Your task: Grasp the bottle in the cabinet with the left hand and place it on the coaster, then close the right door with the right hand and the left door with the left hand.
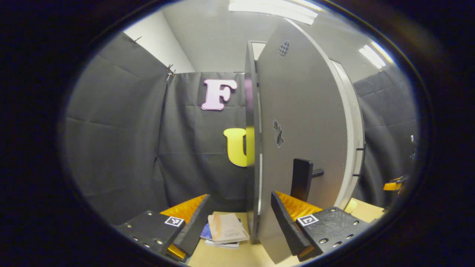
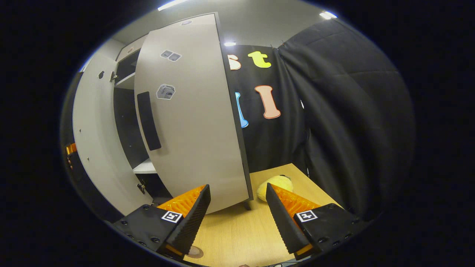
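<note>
Grey left door stands edge-on between the splayed fingers of the left tool; the right tool, likewise released, faces the right door just beyond.

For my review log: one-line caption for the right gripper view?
Open right gripper faces the ajar right cabinet door over the wooden table.

Probably a lab recording booth: black cloth walls, grey cabinet, wooden table, ceiling strip lights
</note>
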A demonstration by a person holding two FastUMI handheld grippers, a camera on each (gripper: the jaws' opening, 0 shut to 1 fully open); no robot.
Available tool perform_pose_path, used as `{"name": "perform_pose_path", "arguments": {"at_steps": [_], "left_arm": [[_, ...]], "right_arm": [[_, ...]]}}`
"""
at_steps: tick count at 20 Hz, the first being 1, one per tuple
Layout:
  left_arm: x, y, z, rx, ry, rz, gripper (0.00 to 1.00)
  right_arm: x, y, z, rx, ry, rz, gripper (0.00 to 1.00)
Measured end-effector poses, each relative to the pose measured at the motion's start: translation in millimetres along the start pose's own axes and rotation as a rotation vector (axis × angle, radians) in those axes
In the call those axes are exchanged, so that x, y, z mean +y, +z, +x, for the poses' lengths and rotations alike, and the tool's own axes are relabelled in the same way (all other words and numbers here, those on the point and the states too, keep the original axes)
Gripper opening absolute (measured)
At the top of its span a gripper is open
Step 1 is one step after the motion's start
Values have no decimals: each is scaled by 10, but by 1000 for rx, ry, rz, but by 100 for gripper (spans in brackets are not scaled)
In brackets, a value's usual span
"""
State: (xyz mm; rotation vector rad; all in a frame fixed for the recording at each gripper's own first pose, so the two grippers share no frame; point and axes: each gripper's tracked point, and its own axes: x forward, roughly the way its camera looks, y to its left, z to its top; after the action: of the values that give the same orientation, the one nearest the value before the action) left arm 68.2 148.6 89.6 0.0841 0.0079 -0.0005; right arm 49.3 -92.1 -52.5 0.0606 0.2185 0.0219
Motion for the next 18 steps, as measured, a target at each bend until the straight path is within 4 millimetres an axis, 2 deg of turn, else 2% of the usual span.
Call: {"name": "perform_pose_path", "arguments": {"at_steps": [2,5,8,12,15,16,18], "left_arm": [[-287,37,29,13,4,11,94],[-713,-29,85,17,29,-64,96],[-1152,4,179,7,-6,-93,98],[-1270,6,88,7,23,-96,100],[-1211,85,32,-22,39,-162,100],[-1208,111,37,-37,33,-196,94],[-1112,190,8,-72,44,-246,94]], "right_arm": [[-118,24,68,12,3,32,95],[-311,125,75,-9,-4,59,96],[-519,174,60,-25,-26,46,96],[-664,221,-32,-44,-30,7,98],[-712,265,-92,-70,-53,-26,98],[-712,306,-102,-83,-56,-33,98],[-666,437,-95,-117,-48,-49,98]]}}
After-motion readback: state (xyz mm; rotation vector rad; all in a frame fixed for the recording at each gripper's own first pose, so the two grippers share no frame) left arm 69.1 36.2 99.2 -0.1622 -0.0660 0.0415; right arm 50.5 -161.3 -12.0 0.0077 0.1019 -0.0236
